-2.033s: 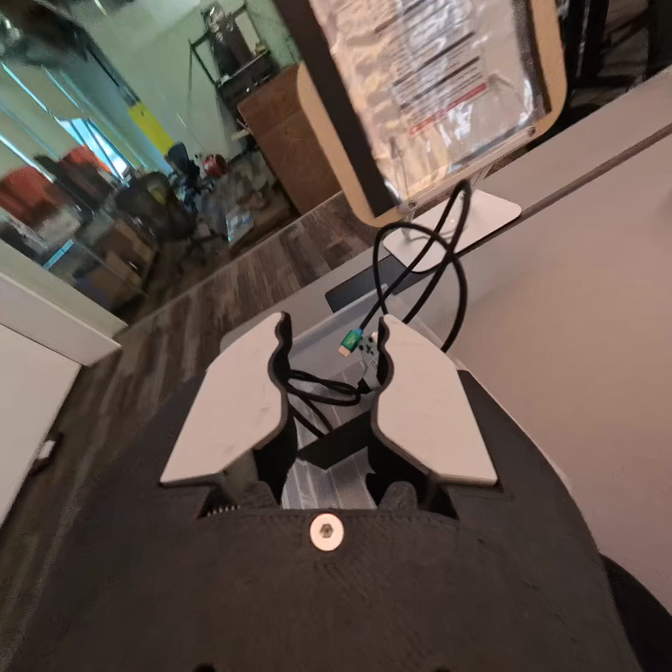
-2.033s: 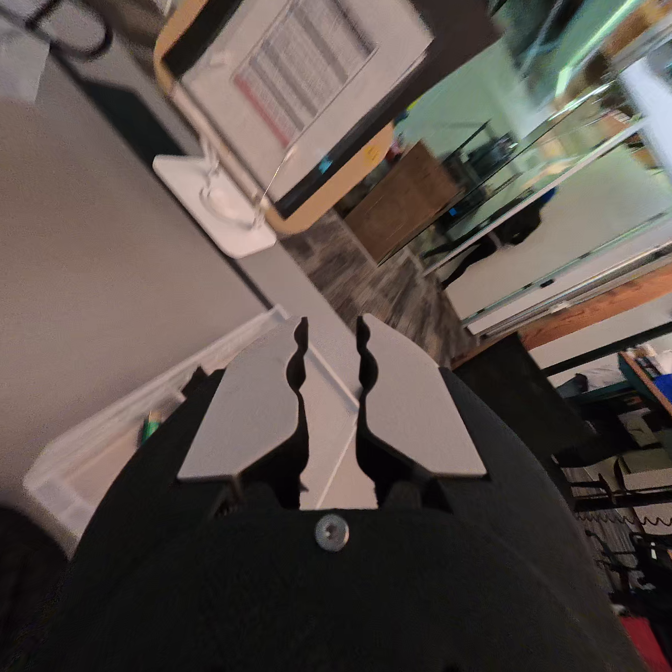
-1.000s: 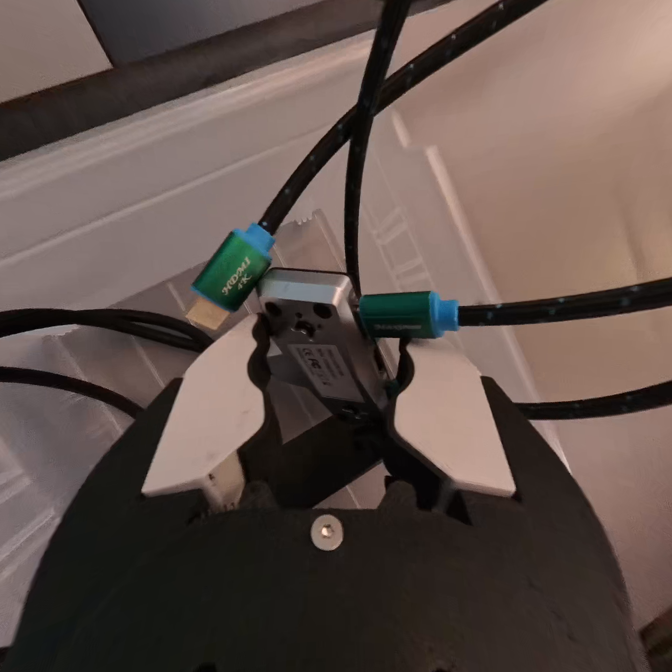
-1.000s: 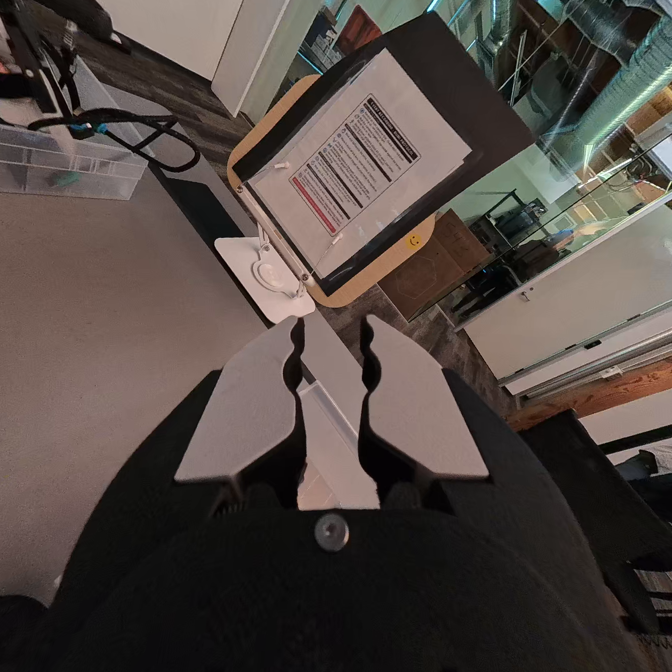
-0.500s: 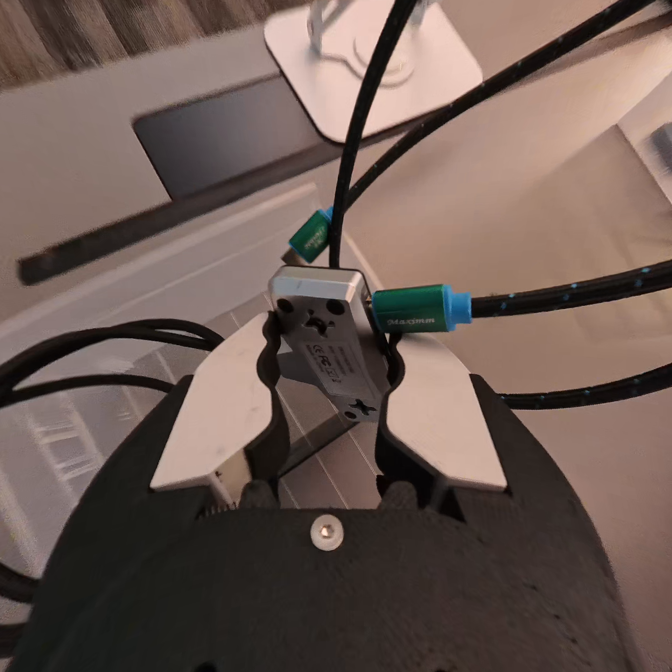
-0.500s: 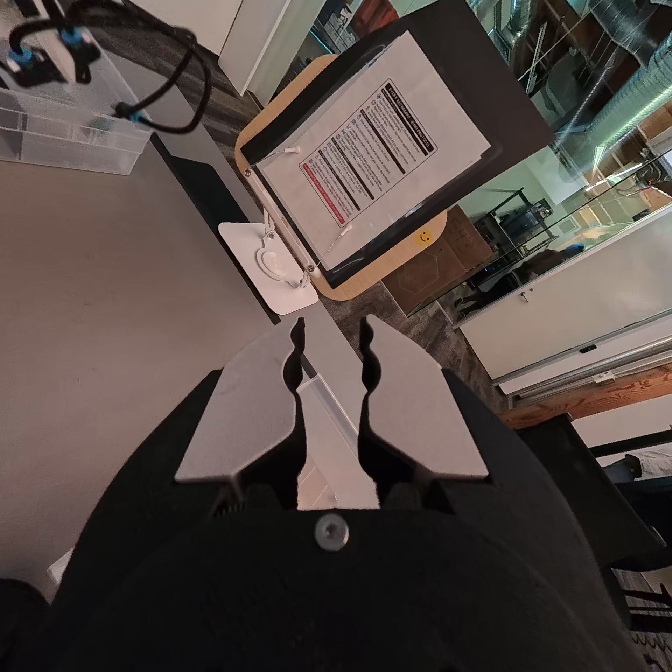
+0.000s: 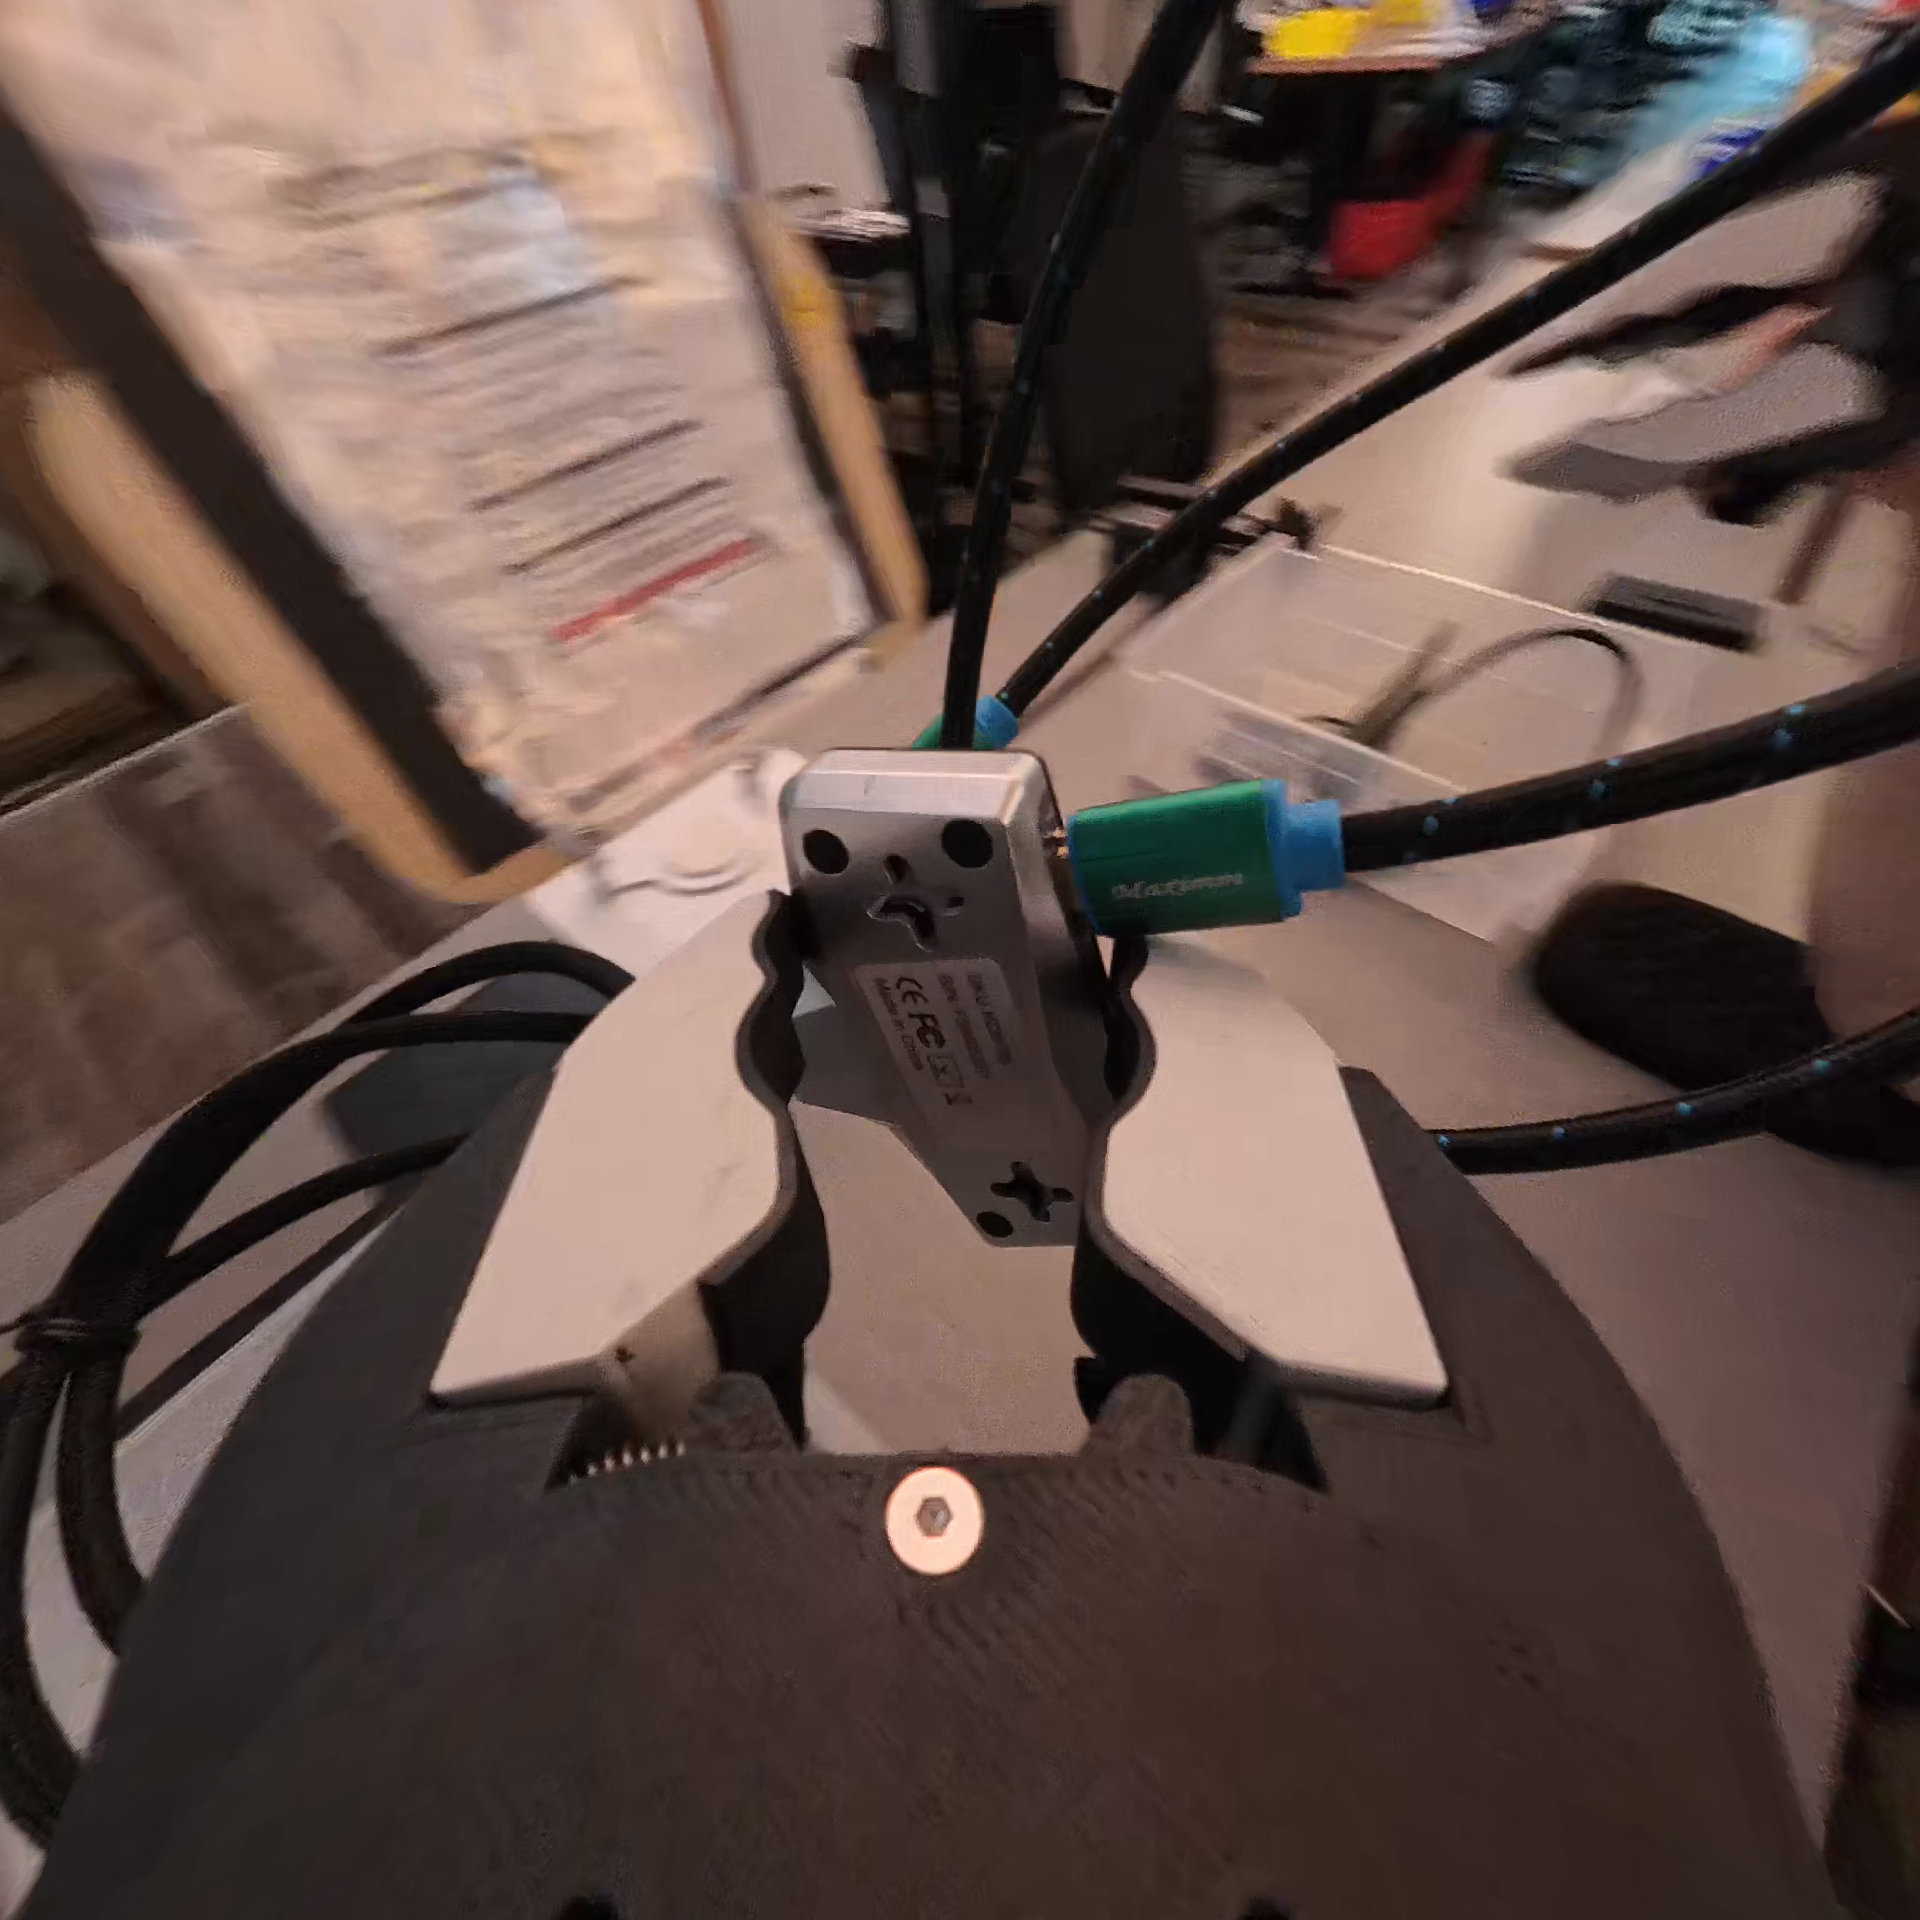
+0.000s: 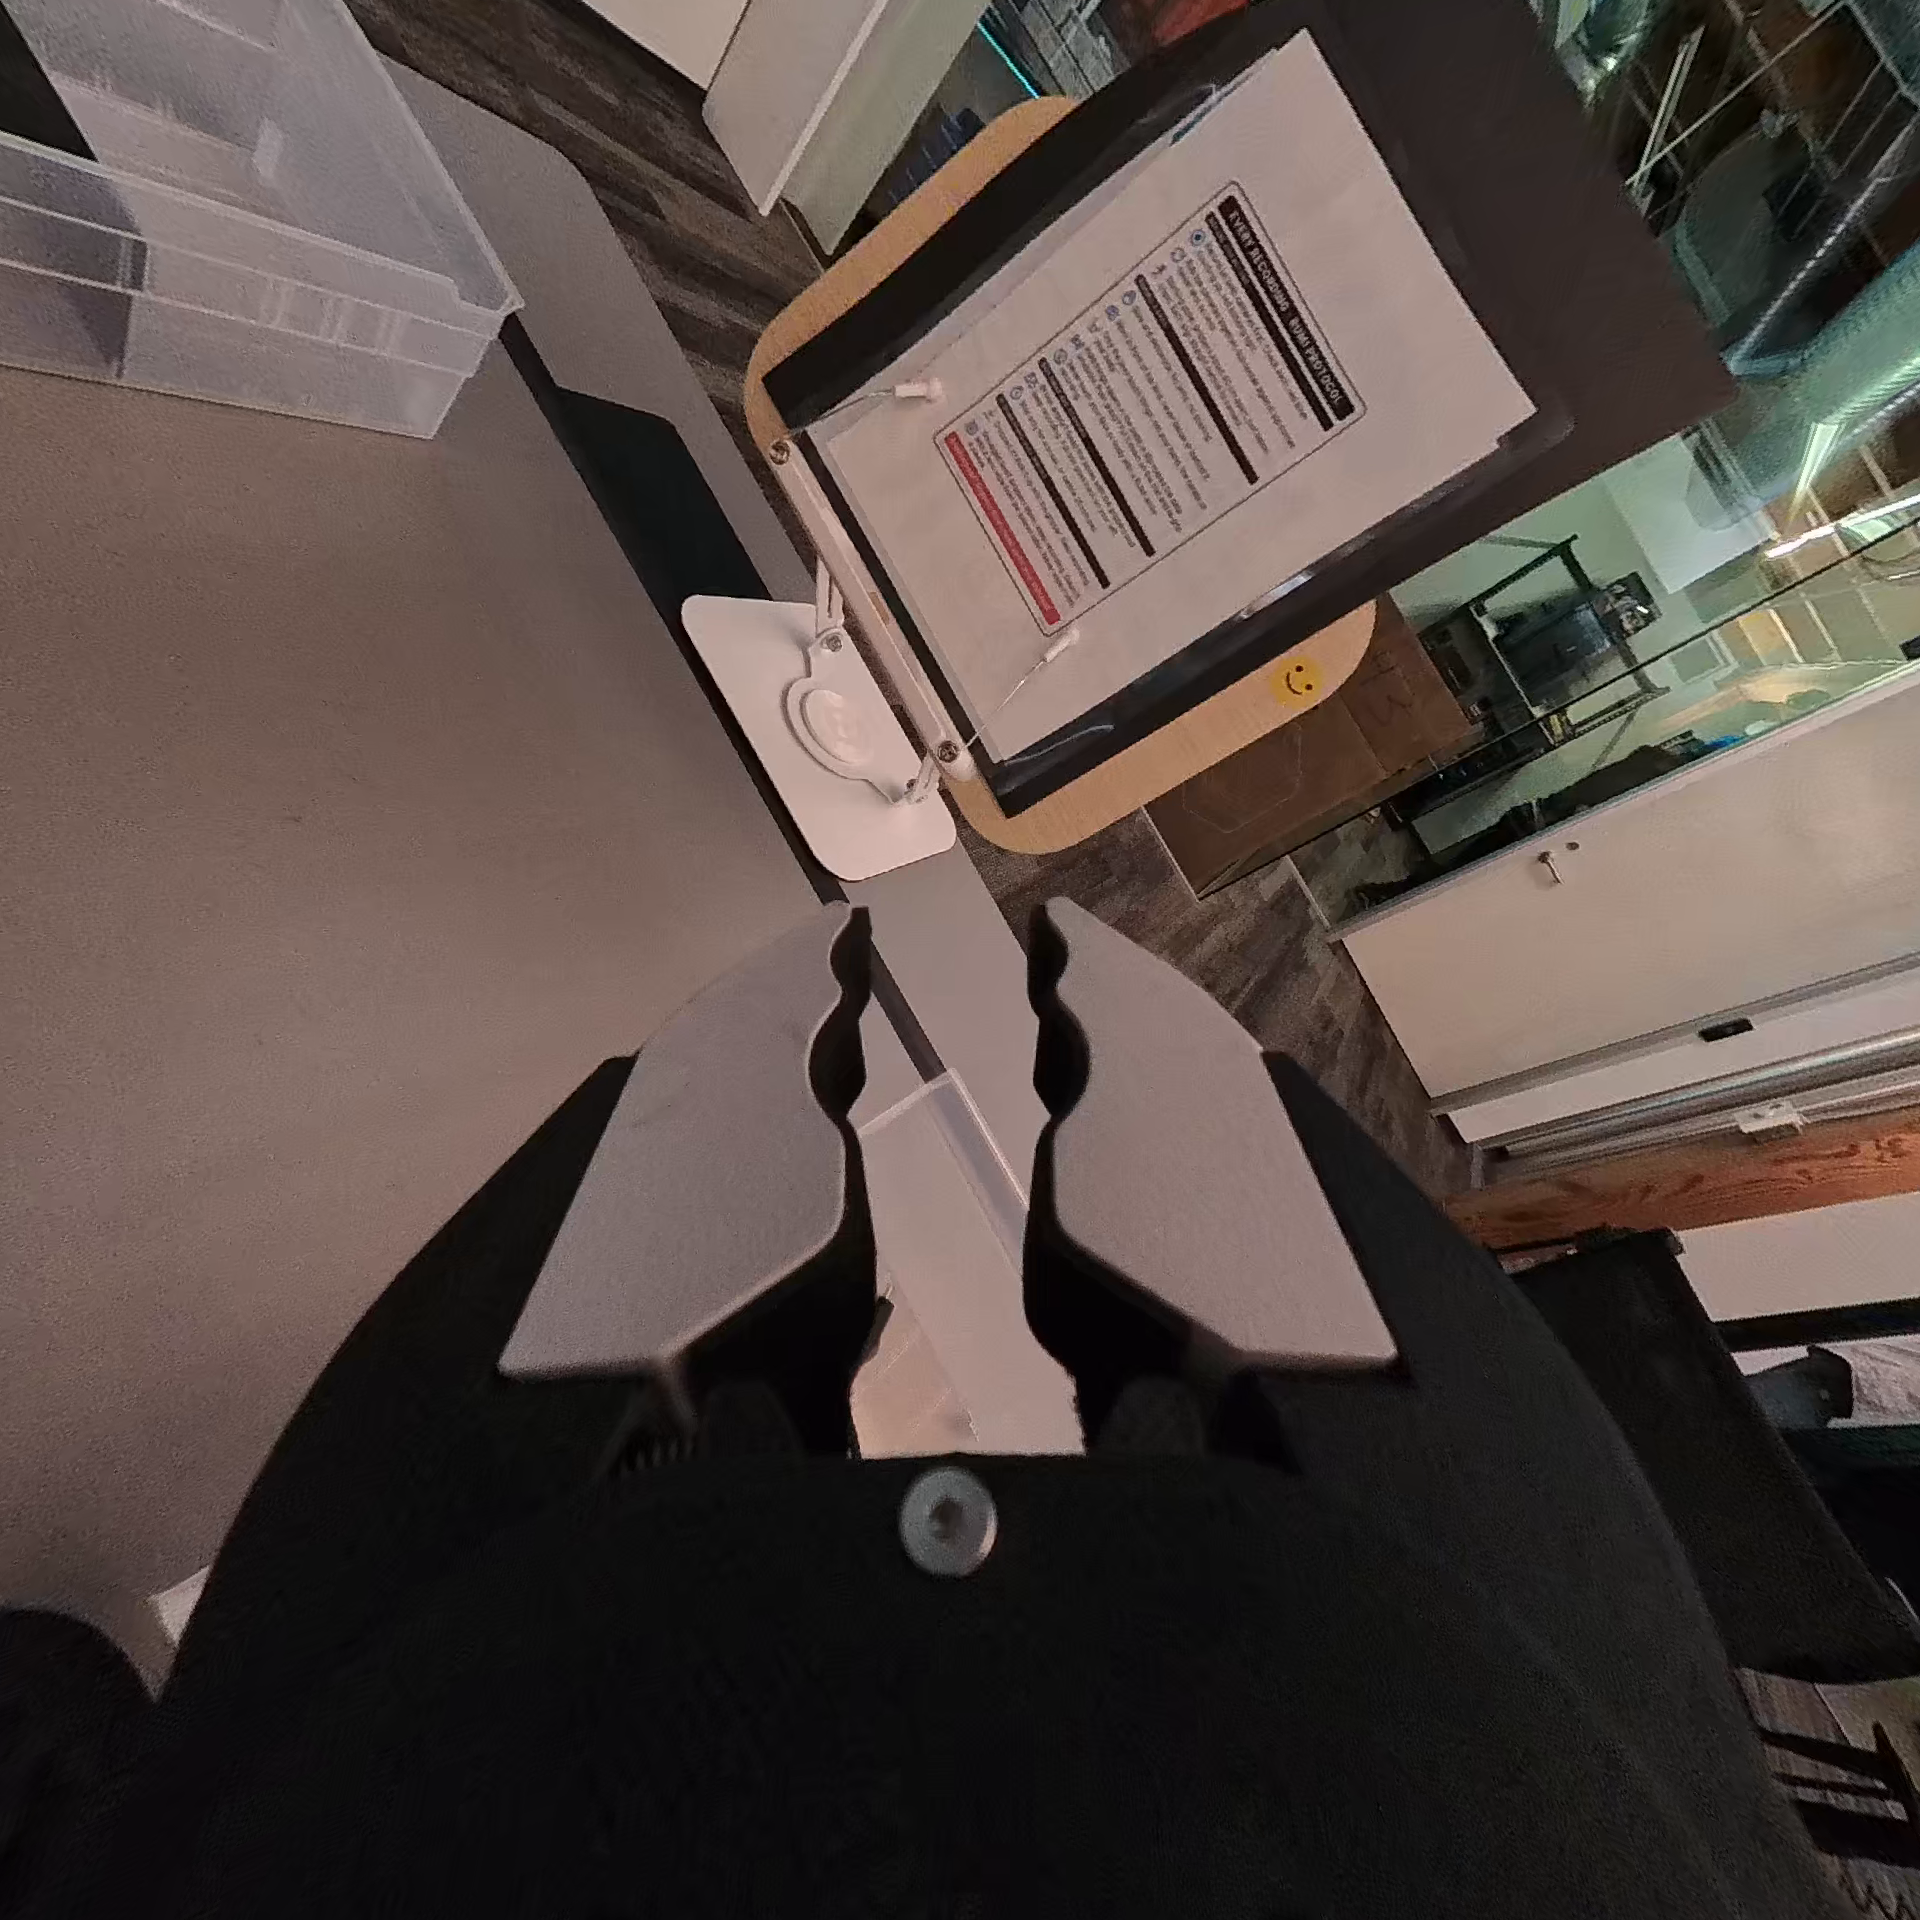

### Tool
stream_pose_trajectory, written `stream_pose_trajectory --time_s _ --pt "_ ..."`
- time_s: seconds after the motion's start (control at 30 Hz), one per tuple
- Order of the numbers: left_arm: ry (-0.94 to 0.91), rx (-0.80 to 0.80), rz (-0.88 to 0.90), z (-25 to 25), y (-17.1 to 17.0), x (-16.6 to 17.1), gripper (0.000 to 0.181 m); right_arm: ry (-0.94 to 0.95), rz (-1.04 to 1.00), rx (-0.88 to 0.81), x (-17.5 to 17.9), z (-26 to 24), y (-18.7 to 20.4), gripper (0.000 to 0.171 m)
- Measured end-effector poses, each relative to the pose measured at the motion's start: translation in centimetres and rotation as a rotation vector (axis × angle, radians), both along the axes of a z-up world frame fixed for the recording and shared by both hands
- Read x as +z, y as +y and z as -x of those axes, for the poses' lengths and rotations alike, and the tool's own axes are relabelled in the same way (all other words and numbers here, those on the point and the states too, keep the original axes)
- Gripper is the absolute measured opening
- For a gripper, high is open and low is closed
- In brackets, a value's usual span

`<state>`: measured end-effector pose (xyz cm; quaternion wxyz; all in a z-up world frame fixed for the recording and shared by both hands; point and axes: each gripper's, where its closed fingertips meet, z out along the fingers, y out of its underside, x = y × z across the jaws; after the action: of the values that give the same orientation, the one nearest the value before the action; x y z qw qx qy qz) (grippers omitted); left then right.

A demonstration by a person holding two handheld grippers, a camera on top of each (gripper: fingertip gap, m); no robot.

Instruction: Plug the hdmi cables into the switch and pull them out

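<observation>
Switch (image 7: 940, 997), clamped in my left gripper (image 7: 940, 1049), just swung upward, one plug (image 7: 1195, 857) seated; right gripper (image 8: 945, 1013) waits empty, fingers apart.

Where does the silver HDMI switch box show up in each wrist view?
Left wrist view: the silver metal HDMI switch box sits at centre, clamped between the left tool's fingers.
Right wrist view: not in it.
Shared landmark: the printed white sheet on the wood-edged black board.

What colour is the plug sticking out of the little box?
Green, with a blue collar: the plug shows best in the left wrist view.
</observation>
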<state>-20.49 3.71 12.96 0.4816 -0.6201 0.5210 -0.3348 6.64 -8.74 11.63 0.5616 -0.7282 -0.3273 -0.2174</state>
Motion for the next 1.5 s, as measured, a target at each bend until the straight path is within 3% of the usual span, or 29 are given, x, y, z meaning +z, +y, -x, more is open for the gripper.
stream_pose_trajectory --time_s 0.2,0.4,0.53,0.67,0.83,0.97,1.07,1.1,1.27,1.37,1.43,1.5 --pt "0.163 -0.445 0.102 -8.0 -8.1 -5.6 0.058 0.033 -0.026 0.114 -0.1 0.4 -0.4 0.03" --pt "0.321 -0.773 0.058 -10.1 -11.8 -12.1 0.058 0.0 0.003 0.555 -2.7 7.2 -1.1 0.031" --pt "0.39 -0.848 0.053 -10.0 -13.0 -13.9 0.058 -0.124 0.13 0.774 -6.9 13.5 -0.9 0.032" --pt "0.455 -0.928 0.05 -9.0 -14.1 -15.2 0.058 -0.254 0.249 0.815 -10.8 16.9 -0.1 0.035" --pt "0.527 -0.977 0.086 -8.3 -15.0 -16.4 0.059 -0.326 0.272 0.874 -12.7 19.4 -0.2 0.035" --pt "0.544 -0.987 0.087 -8.3 -15.3 -16.7 0.059 -0.466 0.331 0.816 -14.5 19.4 0.2 0.023" --pt "0.479 -0.961 0.061 -8.8 -14.9 -15.8 0.06 -0.532 0.361 0.734 -14.2 18.8 0.6 0.022" --pt "0.422 -0.931 0.059 -9.2 -14.3 -14.9 0.068 -0.549 0.332 0.717 -13.7 18.6 0.8 0.022" --pt "-0.002 -0.838 0.172 -8.2 -10.9 -7.0 0.088 -0.495 0.137 0.714 -9.5 17.5 0.7 0.022" --pt "-0.197 -0.722 0.002 -6.9 -8.6 -4.7 0.091 -0.416 0.049 0.698 -6.9 16.3 0.4 0.022" --pt "-0.312 -0.702 -0.119 -6.2 -9.0 -3.2 0.085 -0.366 -0.02 0.693 -5.4 15.7 0.3 0.022" --pt "-0.29 -0.686 -0.211 -6.6 -9.9 -3.1 0.083 -0.312 -0.075 0.699 -4.2 15.2 0.2 0.022"
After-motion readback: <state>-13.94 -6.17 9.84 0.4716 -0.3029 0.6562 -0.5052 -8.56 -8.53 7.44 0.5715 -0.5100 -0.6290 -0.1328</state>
